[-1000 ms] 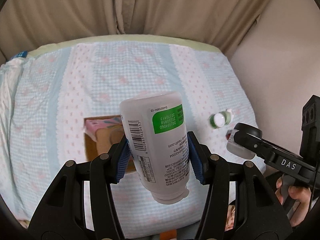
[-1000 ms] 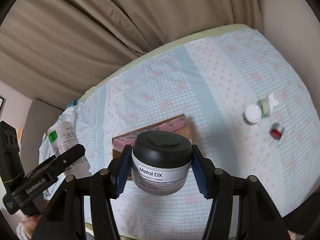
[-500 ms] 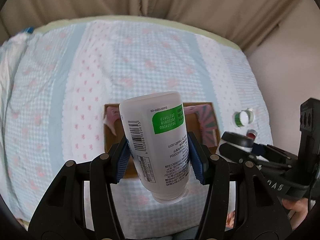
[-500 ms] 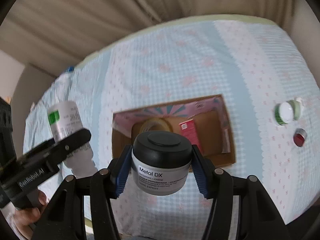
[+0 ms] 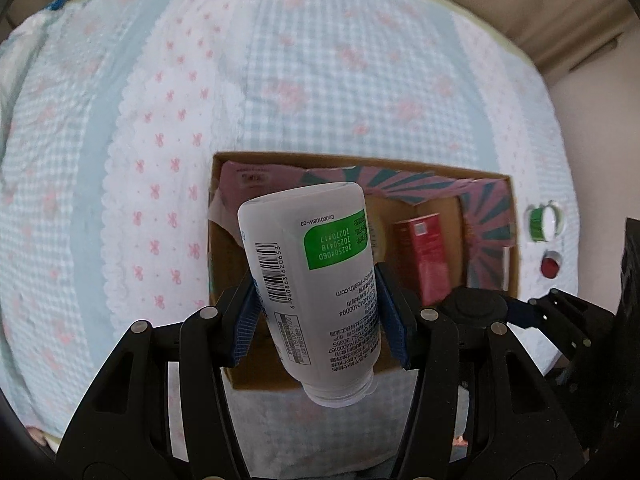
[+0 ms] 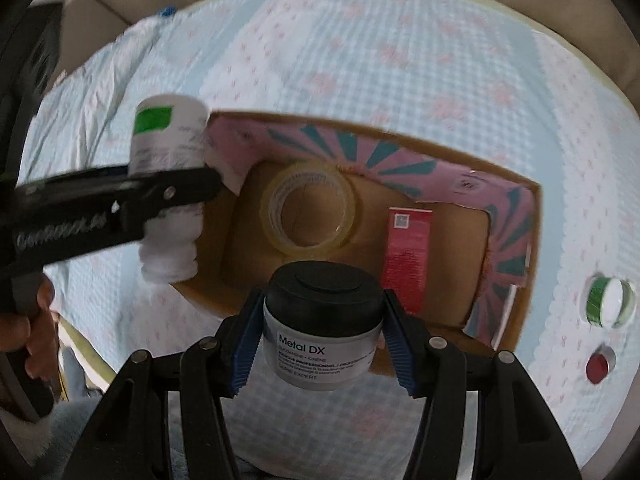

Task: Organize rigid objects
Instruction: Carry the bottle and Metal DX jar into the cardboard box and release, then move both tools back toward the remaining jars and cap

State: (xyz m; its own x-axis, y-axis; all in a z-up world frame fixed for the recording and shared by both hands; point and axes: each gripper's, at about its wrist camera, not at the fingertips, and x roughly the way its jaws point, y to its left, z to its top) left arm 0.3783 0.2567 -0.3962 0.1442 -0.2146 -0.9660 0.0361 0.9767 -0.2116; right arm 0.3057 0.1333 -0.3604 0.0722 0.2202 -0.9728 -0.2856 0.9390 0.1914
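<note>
My left gripper [image 5: 318, 314] is shut on a white bottle with a green label [image 5: 316, 276], held upside down over the left part of an open cardboard box [image 5: 218, 240]. The same bottle [image 6: 168, 184] shows at the left of the right wrist view, above the box's left end. My right gripper [image 6: 322, 340] is shut on a grey jar with a black lid [image 6: 322, 320], marked Metal DX, above the box's near wall [image 6: 496, 344]. Inside the box lie a clear tape roll [image 6: 308, 210] and a red carton [image 6: 406, 256].
The box sits on a bed with a blue and pink checked cover [image 5: 280, 60]. Right of the box lie a green and white bottle [image 6: 608, 302] and a small red-capped item [image 6: 600, 364]. Beige curtains [image 5: 500, 0] hang behind the bed. A hand [image 6: 24, 320] holds the left gripper.
Both grippers have come down toward the bed, so the box looks much larger and now lies under the bottle and the jar. The right gripper has rolled. Both grips are unchanged.
</note>
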